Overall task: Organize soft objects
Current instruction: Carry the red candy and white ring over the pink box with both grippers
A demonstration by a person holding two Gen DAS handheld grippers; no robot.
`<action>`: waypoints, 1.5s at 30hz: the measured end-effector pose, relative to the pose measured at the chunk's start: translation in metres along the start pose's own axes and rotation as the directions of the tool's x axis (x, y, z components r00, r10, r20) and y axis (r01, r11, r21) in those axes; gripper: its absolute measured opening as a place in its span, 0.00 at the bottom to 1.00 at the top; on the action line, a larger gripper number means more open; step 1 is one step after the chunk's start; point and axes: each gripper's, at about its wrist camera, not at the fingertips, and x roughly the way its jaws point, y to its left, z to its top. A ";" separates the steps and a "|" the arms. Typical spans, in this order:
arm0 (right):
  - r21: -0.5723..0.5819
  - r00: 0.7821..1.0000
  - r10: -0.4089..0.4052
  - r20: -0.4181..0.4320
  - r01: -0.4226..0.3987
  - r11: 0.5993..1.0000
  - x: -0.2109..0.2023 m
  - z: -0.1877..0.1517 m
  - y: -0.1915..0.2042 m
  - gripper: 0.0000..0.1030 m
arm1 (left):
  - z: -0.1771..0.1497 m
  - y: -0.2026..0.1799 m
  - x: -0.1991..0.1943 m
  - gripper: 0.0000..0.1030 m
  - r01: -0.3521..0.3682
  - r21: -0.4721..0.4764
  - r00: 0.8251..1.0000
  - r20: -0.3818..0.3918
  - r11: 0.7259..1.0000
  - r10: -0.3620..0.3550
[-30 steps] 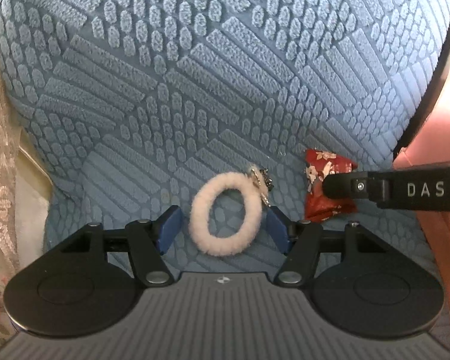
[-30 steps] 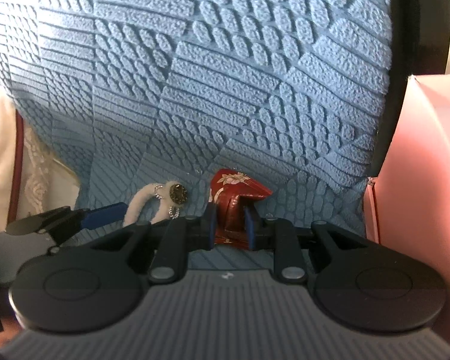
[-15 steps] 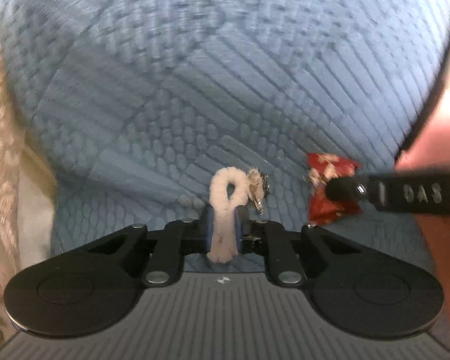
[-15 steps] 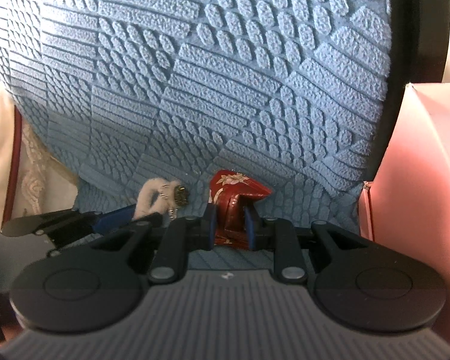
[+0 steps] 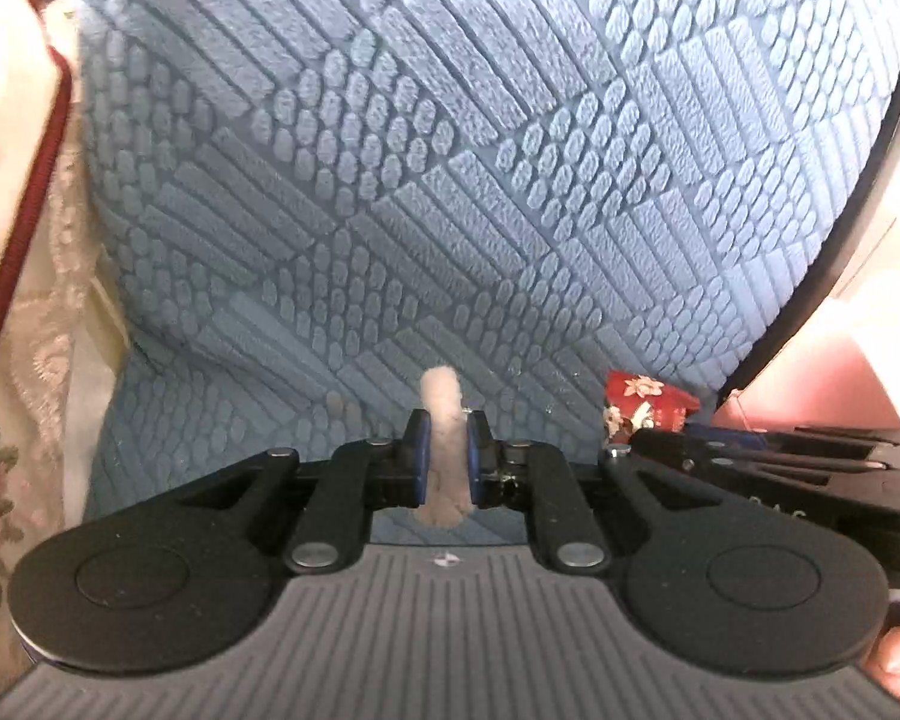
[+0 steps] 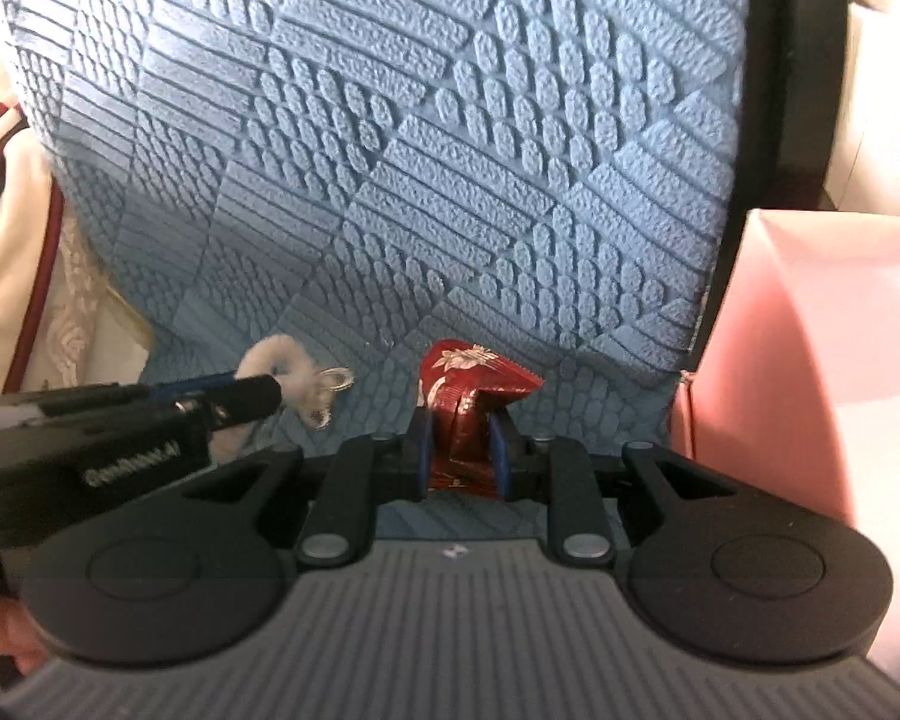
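Left tongs (image 5: 447, 456) pinched tight on fluffy white ring (image 5: 444, 450). Right tongs (image 6: 463, 450) pinched tight on red packet (image 6: 468, 402), just beside the pink box (image 6: 810, 372), over blue mat (image 6: 450, 150).

The cushion (image 5: 480, 180) is pale blue, embossed with blocks of parallel ribs set against patches of oval bumps. The fluffy hair tie (image 5: 444, 450) is cream-white, with a silvery charm (image 6: 330, 387). The candy wrapper (image 6: 471, 390) is deep red with white and gold flowers. The box (image 6: 810, 360) at the cushion's right edge is plain pink. At its left edge the cloth (image 5: 30, 330) is cream lace with maroon piping and faded rose-and-leaf print.
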 end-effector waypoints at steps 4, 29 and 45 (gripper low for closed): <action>-0.008 1.000 -0.008 0.015 0.009 1.000 -0.015 -0.001 0.005 0.23 | -0.009 0.003 -0.018 0.15 0.004 -0.024 1.000 -0.008 1.000 -0.004; -0.075 0.993 -0.072 0.091 0.079 0.994 -0.116 -0.065 0.014 0.23 | -0.079 -0.016 -0.136 0.15 0.046 -0.098 0.999 -0.001 0.994 -0.047; -0.074 0.992 -0.107 0.062 0.112 0.991 -0.173 -0.112 0.025 0.23 | -0.118 -0.015 -0.181 0.15 0.042 -0.133 0.999 -0.003 0.990 -0.043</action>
